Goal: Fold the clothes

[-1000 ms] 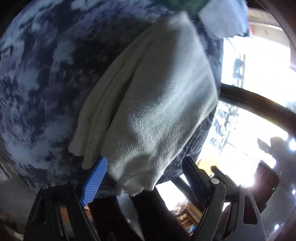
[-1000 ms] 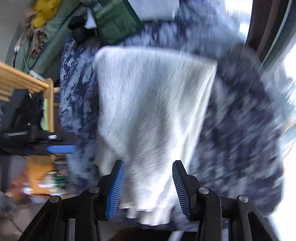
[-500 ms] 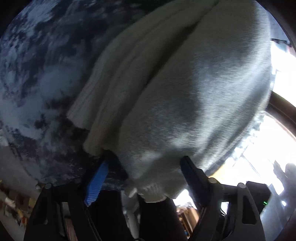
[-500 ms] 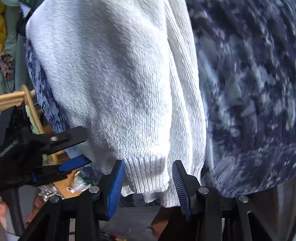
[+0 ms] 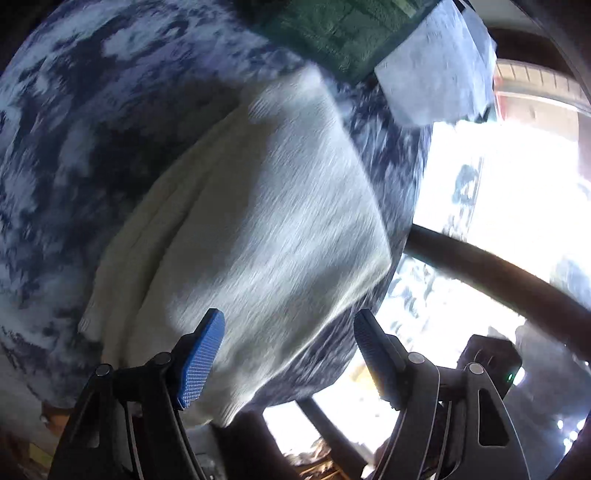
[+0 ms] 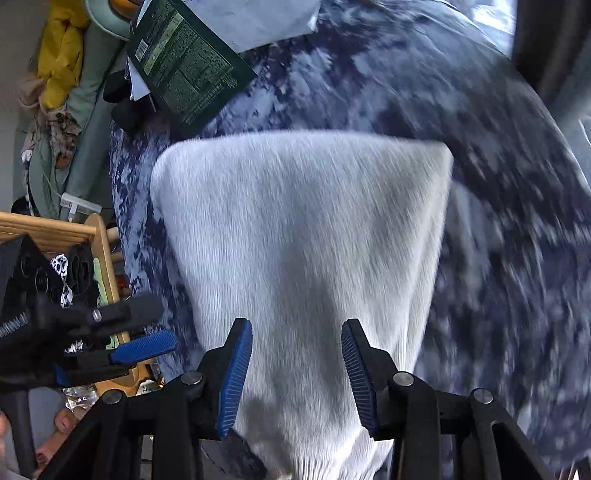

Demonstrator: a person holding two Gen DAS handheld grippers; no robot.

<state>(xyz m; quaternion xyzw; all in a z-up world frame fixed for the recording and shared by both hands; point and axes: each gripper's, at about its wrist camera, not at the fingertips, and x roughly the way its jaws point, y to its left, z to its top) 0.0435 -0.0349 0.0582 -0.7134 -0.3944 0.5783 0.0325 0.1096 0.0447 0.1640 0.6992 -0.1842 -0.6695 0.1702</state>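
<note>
A cream knitted sweater (image 6: 303,236) lies folded into a narrow stack on a blue-and-white mottled bedspread (image 6: 498,184); its ribbed hem hangs over the near edge. My right gripper (image 6: 297,365) is open above the hem end, holding nothing. My left gripper (image 5: 288,354) is open and empty above the sweater's (image 5: 266,229) near corner; it also shows in the right wrist view (image 6: 144,347), to the left of the sweater.
A dark green packet (image 6: 188,70) and a pale folded cloth (image 6: 258,18) lie on the bedspread beyond the sweater. A wooden rack (image 6: 92,236) and piled clothes (image 6: 62,51) stand to the left. A bright window with a dark bar (image 5: 498,269) is past the bed's edge.
Both grippers have pulled back from close over the sweater's near end, so more of the folded sweater and bedspread shows. Both stay open and empty.
</note>
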